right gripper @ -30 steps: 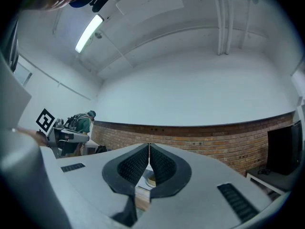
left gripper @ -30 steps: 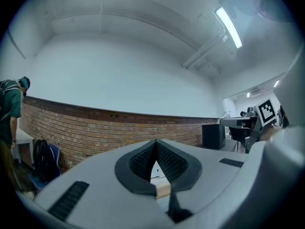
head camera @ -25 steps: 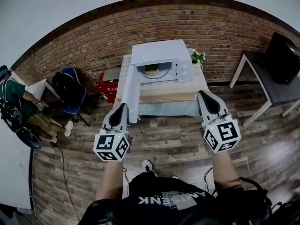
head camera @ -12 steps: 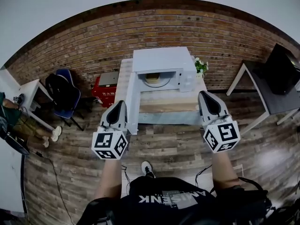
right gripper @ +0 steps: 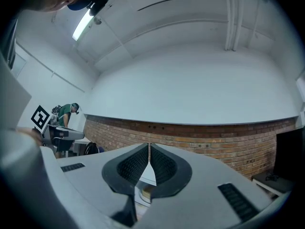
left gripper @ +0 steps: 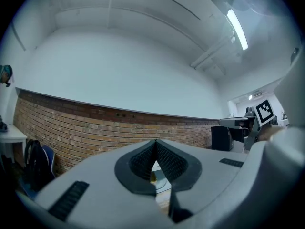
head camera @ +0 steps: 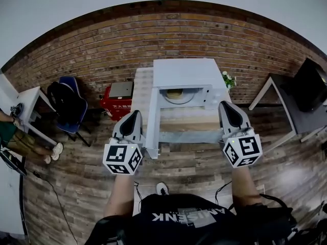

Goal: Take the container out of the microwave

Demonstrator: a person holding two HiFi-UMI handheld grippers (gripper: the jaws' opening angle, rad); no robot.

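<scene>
Tan container [head camera: 174, 93] noted inside open white microwave [head camera: 184, 70], on glass turntable. Found microwave on wooden table [head camera: 186, 126] against brick wall [head camera: 97, 55], door [head camera: 152, 121] swung out at left side. Saw left gripper [head camera: 135, 116] just left of door, jaws together, nothing between. Saw right gripper [head camera: 225, 106] by table's right end, jaws likewise closed, empty. Held both short of cavity, well apart from container.

At six o'clock in the head view, we make out upside-down white lettering on the dark shirt [head camera: 190, 219], possibly reading "ENK".
</scene>
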